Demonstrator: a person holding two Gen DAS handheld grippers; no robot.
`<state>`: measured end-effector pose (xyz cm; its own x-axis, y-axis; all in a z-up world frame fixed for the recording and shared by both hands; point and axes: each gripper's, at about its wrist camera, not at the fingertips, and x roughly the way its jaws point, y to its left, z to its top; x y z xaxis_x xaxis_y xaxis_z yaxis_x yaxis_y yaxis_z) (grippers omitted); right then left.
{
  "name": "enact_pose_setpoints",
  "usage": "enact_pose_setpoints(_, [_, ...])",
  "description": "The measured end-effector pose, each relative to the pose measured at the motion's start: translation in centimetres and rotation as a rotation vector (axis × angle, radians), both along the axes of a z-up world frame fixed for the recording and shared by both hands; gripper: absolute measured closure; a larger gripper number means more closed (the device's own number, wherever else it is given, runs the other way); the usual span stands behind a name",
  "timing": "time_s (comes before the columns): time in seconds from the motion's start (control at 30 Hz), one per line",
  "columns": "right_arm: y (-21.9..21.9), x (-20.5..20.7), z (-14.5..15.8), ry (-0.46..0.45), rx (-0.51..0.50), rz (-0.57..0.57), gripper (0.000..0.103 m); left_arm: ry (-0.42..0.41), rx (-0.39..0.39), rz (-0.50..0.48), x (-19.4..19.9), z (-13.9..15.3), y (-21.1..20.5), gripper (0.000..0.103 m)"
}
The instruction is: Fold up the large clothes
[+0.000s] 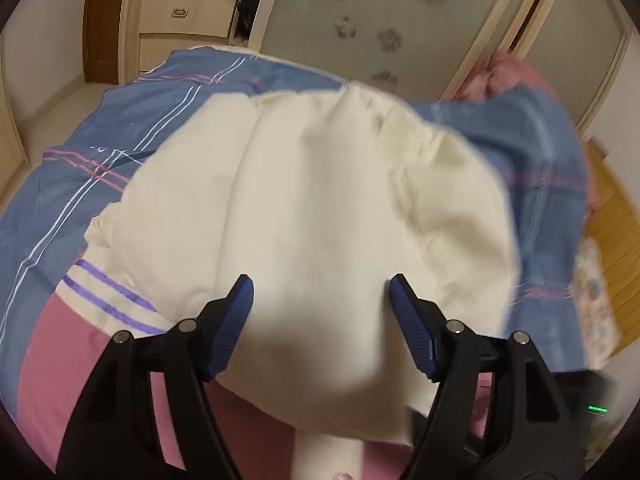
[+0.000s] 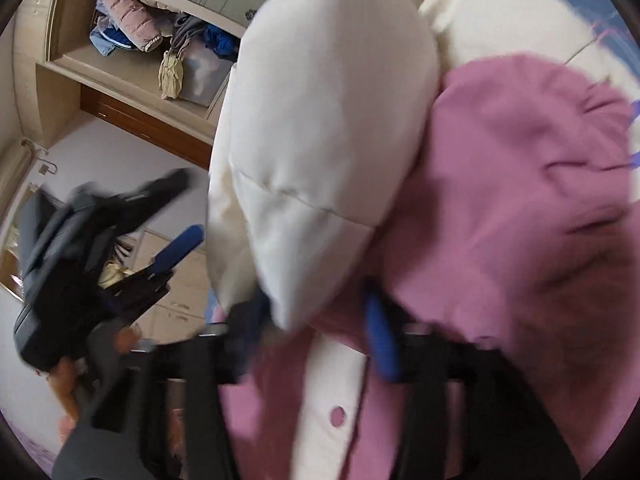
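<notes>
A cream padded jacket (image 1: 320,200) with pink lining (image 1: 64,360) and purple stripes lies on a bed with a blue plaid cover (image 1: 120,120). My left gripper (image 1: 320,320) is open just above the cream fabric, with nothing between its blue pads (image 1: 236,320). In the right wrist view the jacket (image 2: 328,120) is bunched up close, cream sleeve left, pink lining (image 2: 520,200) right. My right gripper (image 2: 316,320) has its blue pads (image 2: 380,340) around a cream fold; the grip is blurred. The left gripper (image 2: 176,216) also shows there, open, at the left.
A wardrobe with frosted sliding doors (image 1: 380,12) and drawers (image 1: 184,12) stands behind the bed. An open shelf (image 2: 132,36) holds piled clothes. A pink heap (image 1: 508,76) sits at the bed's far right. Wooden floor (image 1: 612,220) shows at the right.
</notes>
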<state>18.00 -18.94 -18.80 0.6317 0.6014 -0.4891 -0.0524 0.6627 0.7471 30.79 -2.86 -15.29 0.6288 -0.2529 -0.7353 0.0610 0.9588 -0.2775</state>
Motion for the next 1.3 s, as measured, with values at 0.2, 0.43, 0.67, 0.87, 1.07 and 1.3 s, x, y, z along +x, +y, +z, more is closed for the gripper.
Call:
enact_pose_setpoints(0.2, [-2.5, -1.7, 7.0, -0.223, -0.255, -0.102, 0.059, 0.016, -0.073, 0.063, 0.0, -1.8, 1.9, 0.032])
enact_pose_setpoints(0.43, [2.6, 9.4, 10.0, -0.240, -0.312, 0.084, 0.070, -0.014, 0.003, 0.054, -2.0, -1.1, 1.7, 0.032])
enact_pose_setpoints(0.67, [-5.1, 12.7, 2.2, 0.055, -0.410, -0.198, 0.103, 0.026, 0.007, 0.066, -1.2, -3.2, 2.6, 0.020])
enact_pose_setpoints(0.87, [-7.6, 11.5, -0.4, 0.109, -0.360, -0.218, 0.103, 0.056, 0.022, 0.037, -0.8, -4.9, 1.8, 0.019])
enact_pose_setpoints(1.07, [-3.7, 7.9, 6.8, -0.105, -0.472, -0.212, 0.037, -0.097, 0.149, 0.085, -3.7, -1.7, 1.4, 0.024])
enact_pose_setpoints(1.3, [2.6, 9.1, 11.0, -0.354, -1.010, -0.210, 0.007, -0.151, 0.197, 0.072, -5.5, -1.1, 0.1, 0.026])
